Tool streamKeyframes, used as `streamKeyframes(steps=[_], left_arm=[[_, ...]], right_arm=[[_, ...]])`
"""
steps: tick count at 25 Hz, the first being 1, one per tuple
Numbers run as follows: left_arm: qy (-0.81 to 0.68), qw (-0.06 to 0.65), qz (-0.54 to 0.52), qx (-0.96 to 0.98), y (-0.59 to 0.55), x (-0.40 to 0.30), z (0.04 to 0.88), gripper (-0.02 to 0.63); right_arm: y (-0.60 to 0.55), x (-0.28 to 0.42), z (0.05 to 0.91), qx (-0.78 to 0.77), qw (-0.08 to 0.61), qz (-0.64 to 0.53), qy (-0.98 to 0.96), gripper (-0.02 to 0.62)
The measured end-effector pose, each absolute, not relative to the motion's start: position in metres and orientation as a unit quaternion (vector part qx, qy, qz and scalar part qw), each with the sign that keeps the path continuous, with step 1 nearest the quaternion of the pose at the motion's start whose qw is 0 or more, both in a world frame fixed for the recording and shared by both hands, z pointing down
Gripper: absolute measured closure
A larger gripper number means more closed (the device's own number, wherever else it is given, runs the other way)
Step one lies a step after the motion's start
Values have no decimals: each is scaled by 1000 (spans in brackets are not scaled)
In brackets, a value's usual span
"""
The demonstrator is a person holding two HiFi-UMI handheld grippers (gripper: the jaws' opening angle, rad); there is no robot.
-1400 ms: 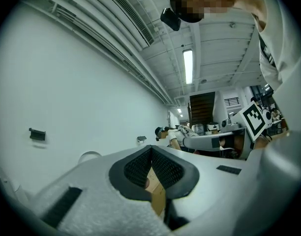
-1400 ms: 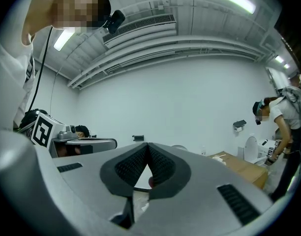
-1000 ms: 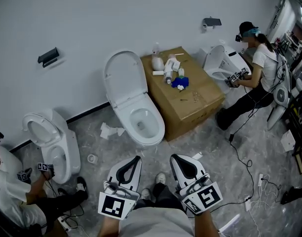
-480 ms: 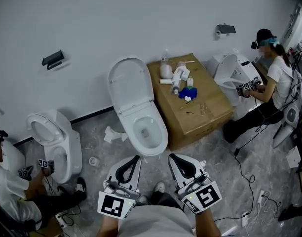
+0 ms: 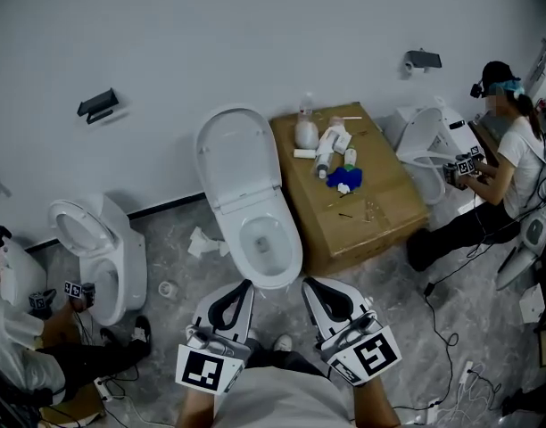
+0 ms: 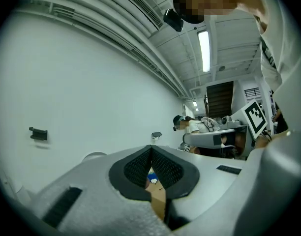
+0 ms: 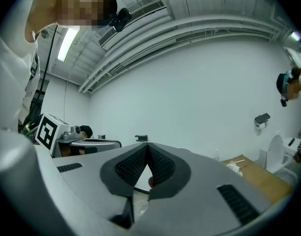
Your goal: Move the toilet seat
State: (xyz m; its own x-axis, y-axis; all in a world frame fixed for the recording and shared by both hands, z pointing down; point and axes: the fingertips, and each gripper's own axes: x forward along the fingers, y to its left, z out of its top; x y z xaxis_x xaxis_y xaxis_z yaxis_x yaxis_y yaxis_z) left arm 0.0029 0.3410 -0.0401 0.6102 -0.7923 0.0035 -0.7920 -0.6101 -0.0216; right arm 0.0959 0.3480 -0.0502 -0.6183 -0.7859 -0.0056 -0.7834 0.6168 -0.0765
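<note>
both tools are closed tight with nothing held. the left tool [image 5: 247, 287] and right tool [image 5: 310, 285] hover side by side just short of the toilet bowl [image 5: 266, 239]. the toilet seat [image 5: 237, 159] stands raised against the wall, touching nothing else, beside a cardboard box [image 5: 384, 194].

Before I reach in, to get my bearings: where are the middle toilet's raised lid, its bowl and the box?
Lid [image 5: 237, 154]: head view, middle of its inner face.
Bowl [image 5: 271, 280]: head view, front rim.
Box [image 5: 391, 194]: head view, bare top.
</note>
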Motion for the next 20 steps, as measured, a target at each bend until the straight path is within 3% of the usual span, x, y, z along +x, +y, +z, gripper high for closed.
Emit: streamKeyframes(steps=[20], left_arm=[[404, -26, 26, -914, 198, 4, -15, 595]], right_arm=[[212, 87, -25, -456, 2, -51, 889, 583]])
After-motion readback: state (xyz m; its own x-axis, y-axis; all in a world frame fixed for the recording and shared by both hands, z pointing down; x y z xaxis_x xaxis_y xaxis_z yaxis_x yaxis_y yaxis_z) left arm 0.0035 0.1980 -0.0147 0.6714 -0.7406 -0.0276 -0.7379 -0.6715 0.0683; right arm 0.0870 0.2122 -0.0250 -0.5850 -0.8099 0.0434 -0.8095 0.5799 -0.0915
